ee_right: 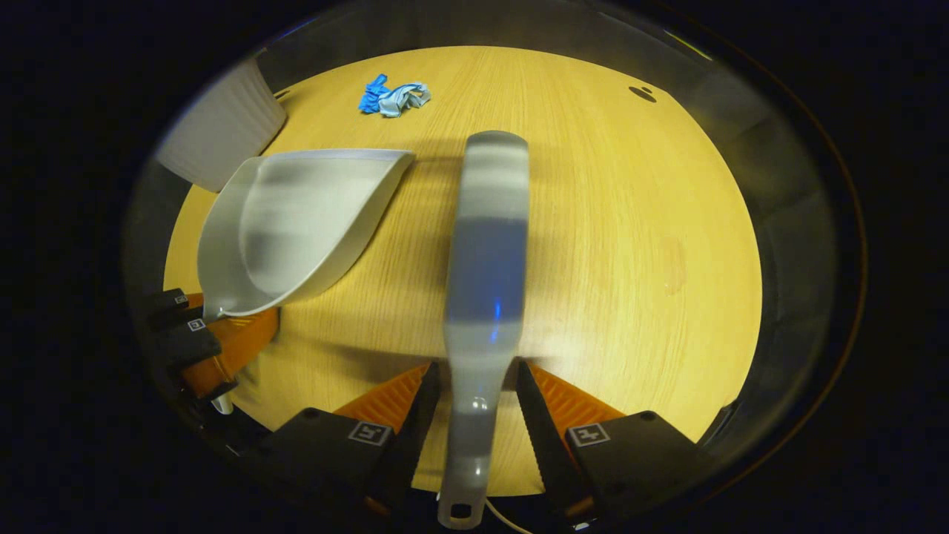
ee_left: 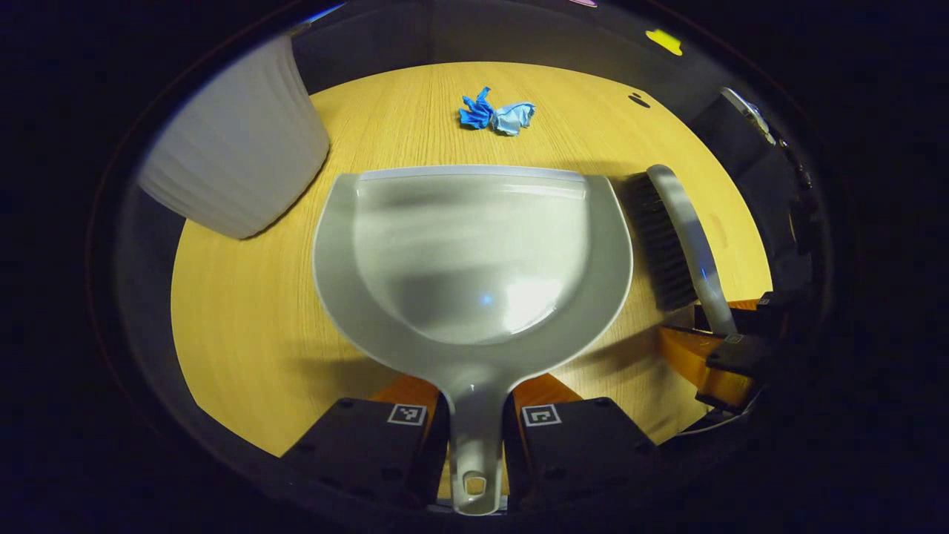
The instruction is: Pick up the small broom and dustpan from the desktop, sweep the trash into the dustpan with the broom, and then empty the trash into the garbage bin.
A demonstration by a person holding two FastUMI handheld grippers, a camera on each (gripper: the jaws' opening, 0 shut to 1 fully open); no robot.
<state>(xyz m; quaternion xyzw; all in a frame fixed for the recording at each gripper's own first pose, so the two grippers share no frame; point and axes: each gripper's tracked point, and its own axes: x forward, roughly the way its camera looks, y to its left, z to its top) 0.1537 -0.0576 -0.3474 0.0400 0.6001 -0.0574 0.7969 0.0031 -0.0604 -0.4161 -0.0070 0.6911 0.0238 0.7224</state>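
Observation:
The grey dustpan (ee_left: 474,252) points its lip at the crumpled blue trash (ee_left: 495,113) farther off on the wooden desktop (ee_left: 245,326). My left gripper (ee_left: 476,415) is shut on the dustpan's handle. In the left gripper view the small broom (ee_left: 678,237) lies to the right of the pan, bristles toward it. In the right gripper view I look down the broom's grey back (ee_right: 485,245); my right gripper (ee_right: 474,397) is shut on its handle. The dustpan (ee_right: 296,222) sits to its left, with the trash (ee_right: 393,96) beyond the pan's lip.
A white ribbed garbage bin (ee_left: 233,141) stands at the desktop's far left, close to the pan's left corner, and appears as the bin (ee_right: 222,126) in the right gripper view. A small dark hole (ee_right: 642,93) marks the far right of the desktop (ee_right: 630,222).

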